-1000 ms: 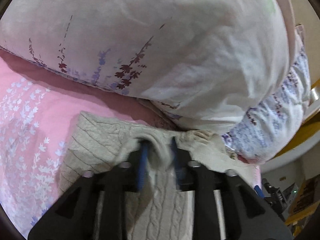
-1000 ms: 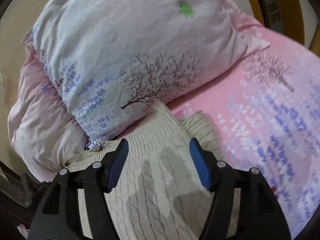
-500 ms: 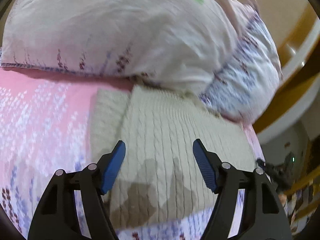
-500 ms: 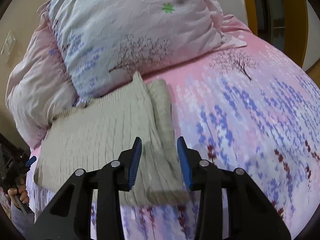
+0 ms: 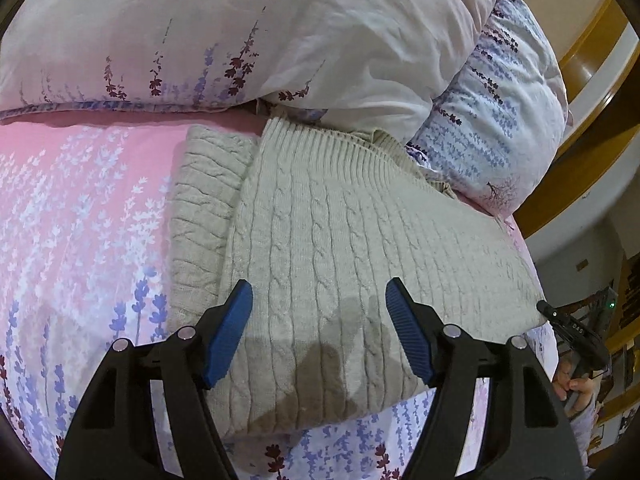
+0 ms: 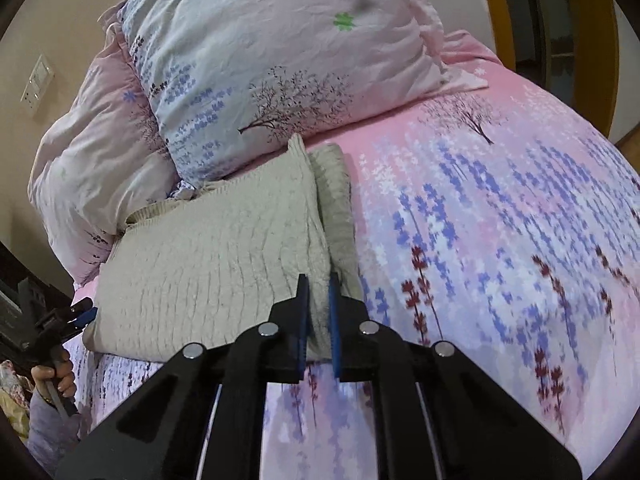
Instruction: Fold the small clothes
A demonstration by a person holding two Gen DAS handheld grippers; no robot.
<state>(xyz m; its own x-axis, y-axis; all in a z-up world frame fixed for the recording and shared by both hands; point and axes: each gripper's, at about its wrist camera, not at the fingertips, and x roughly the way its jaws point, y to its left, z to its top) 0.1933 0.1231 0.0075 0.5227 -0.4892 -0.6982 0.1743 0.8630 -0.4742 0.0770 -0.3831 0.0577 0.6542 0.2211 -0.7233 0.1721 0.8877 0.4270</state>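
1. Pinching a fold of the sweater (image 6: 208,264), the right gripper (image 6: 319,292) has just been closing, and its blue pads (image 6: 334,320) now stand narrow with cream knit bunched between them at the garment's near right corner.
2. Just ahead of and to the left of that gripper, the folded cable-knit body spreads flat on the bedsheet (image 6: 500,240), with a narrower folded strip lying along its right edge.
3. Beyond the right gripper's tips, the sweater's far edge meets the pillow (image 6: 280,52), and a puffy quilt (image 6: 88,152) bulges further left.
4. At the far left of the right wrist view, the other tool and a person's hand (image 6: 52,376) show past the sweater's left edge.
5. Hovering over the garment, the left gripper (image 5: 320,320) stands wide, with nothing between its pads (image 5: 228,336); the frames show only its shadow on the knit.
6. Directly under and ahead of the left gripper, the sweater (image 5: 360,240) lies folded, its ribbed hem at the far end and the folded strip off to the left.
7. Farther on, the hem tucks under the pillow (image 5: 280,32), and the quilt (image 5: 500,120) sits to the far right.
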